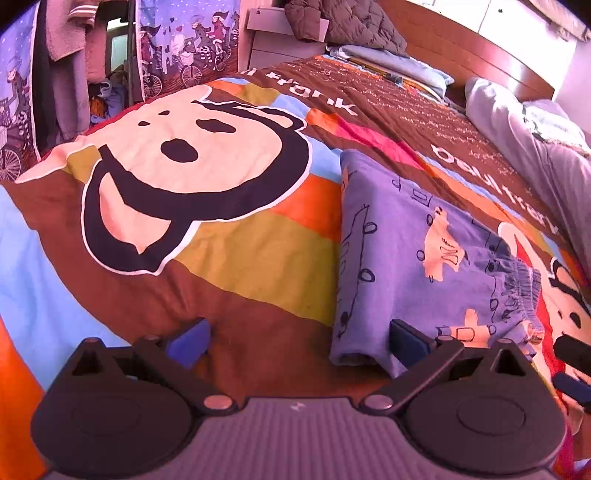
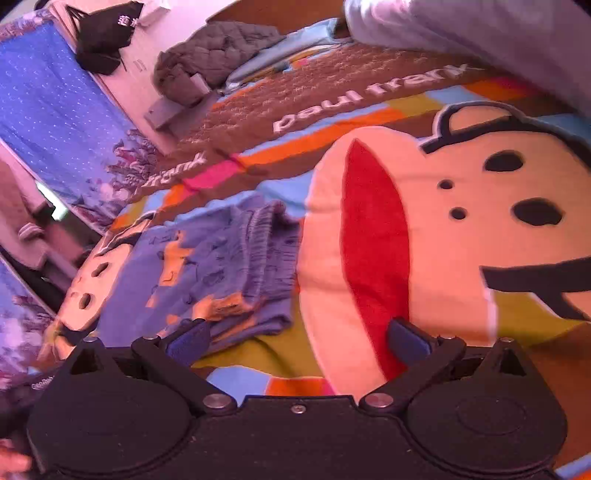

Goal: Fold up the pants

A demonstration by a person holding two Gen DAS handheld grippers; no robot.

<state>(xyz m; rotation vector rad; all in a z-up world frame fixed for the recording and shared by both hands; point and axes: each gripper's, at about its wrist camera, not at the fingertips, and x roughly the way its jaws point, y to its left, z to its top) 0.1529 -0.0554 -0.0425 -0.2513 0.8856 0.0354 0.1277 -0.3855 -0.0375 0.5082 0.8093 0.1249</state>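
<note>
The blue pants [image 1: 410,251], printed with cars, lie folded in a long stack on the bedspread, waistband to the right. In the right wrist view the pants [image 2: 207,269] lie left of centre with the ribbed waistband on top. My left gripper [image 1: 299,343] is open and empty, low over the bedspread; its right finger [image 1: 406,345] is at the near end of the pants. My right gripper [image 2: 299,343] is open and empty, just right of the pants, its left finger [image 2: 188,345] at their near edge. The right gripper's tip shows in the left wrist view [image 1: 570,365].
The colourful monkey-print bedspread [image 1: 229,251] covers the bed. A grey quilted jacket [image 1: 340,22] and light-blue pillows [image 1: 402,66] lie at the head. A grey bundle of bedding [image 1: 535,155] lies along the right. A printed curtain [image 1: 184,44] and hanging clothes stand beyond the left edge.
</note>
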